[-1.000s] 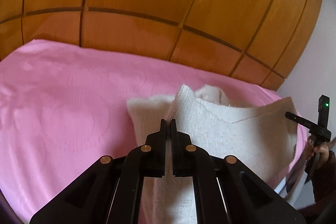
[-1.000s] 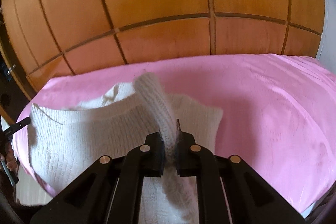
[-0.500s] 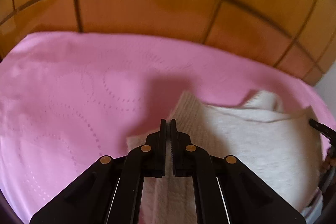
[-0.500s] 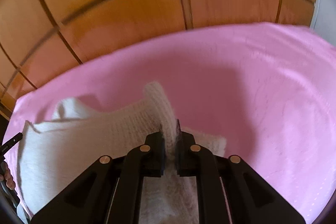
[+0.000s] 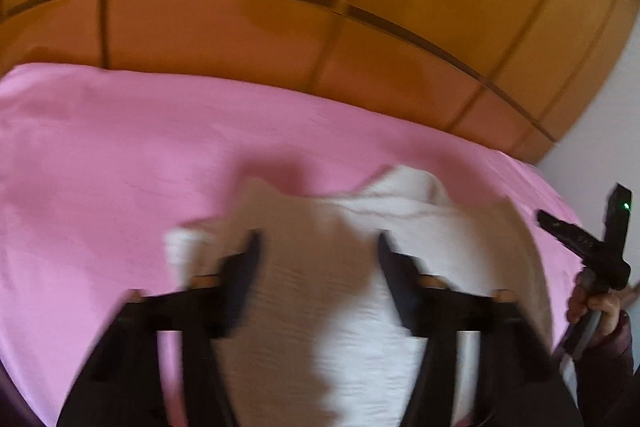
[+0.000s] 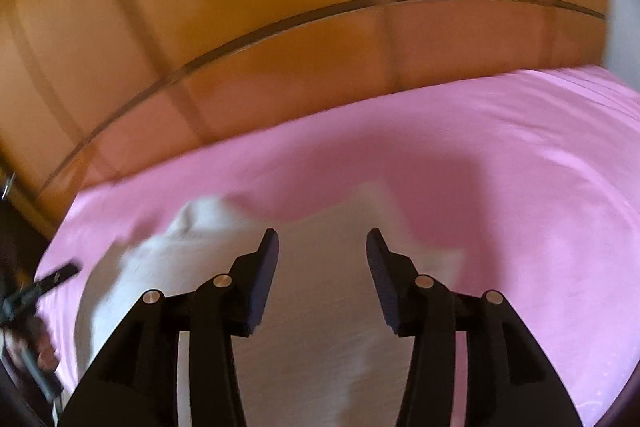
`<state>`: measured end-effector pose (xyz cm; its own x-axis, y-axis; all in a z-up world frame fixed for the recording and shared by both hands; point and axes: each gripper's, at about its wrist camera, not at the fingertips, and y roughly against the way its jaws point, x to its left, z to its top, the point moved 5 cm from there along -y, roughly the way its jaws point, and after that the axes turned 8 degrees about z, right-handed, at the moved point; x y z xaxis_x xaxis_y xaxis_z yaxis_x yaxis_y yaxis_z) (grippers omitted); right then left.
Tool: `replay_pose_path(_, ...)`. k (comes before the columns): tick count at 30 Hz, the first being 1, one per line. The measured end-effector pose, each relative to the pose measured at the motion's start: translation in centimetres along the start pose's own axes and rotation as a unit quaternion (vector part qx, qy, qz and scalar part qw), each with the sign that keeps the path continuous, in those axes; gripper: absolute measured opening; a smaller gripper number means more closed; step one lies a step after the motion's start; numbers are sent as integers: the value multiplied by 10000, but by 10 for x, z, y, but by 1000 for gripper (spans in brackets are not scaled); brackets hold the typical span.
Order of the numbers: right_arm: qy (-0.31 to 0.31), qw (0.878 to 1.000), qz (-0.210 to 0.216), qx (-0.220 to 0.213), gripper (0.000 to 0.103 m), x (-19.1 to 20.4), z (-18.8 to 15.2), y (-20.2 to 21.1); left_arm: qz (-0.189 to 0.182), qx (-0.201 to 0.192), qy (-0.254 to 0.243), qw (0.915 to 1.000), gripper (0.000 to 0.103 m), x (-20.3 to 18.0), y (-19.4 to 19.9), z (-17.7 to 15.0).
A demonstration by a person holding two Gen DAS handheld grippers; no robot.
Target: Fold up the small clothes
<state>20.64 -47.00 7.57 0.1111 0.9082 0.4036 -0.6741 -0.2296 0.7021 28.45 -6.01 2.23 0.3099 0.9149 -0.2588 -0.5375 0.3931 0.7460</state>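
Observation:
A small white knitted garment lies folded on the pink bedsheet. My left gripper hangs just above it, jaws opening, with the cloth below the gap and no pad pressing on it. In the right wrist view the same white garment lies under my right gripper, whose jaws are also opening and grip nothing. Both views are blurred. The right gripper's tip and the hand holding it show at the left wrist view's right edge.
A brown wooden headboard with dark panel lines rises behind the bed. A white wall stands at the right. Pink sheet spreads wide around the garment. The left gripper's tip shows at the right wrist view's left edge.
Both grippers were shut on folds of the white garment; both have let go and their jaws stand apart. The garment's lifted edges have dropped flat. Both hands moved forward and lower.

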Motion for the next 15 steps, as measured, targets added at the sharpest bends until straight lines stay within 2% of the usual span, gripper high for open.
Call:
replay_pose_path(2,247,9989,184,348,45,25,-13,-18,-38,192,-147,9997,63,-14,-14,-6)
replay_pose_path(5,439,9964,111,718,43,40,-31,-43,-45,496,-242,9985,63,-27,-34,-15)
replay_pose_path(6,438,9960,78,778,41,41,-35,-48,-6,536,-313,9981,59,-31,-40,-19)
replay_pose_path(7,447,9959,55,790,32,41,-37,-52,53,544,-370,9978,42,-33,-42,-21)
replay_pose_path(8,455,9957,43,803,25,42,-39,-54,136,551,-438,9974,30,-34,-45,-23)
replay_pose_path(9,448,9957,36,815,21,42,-39,-55,119,545,-483,9973,13,-36,-45,-25)
replay_pose_path(10,437,9956,67,823,10,41,-37,-55,94,503,-513,9974,4,-36,-45,-25)
replay_pose_path(11,445,9956,77,819,6,41,-37,-54,102,449,-564,9973,4,-37,-43,-24)
replay_pose_path(15,515,9967,91,618,5,45,-29,-39,245,-59,-606,9978,3,-41,-25,-15)
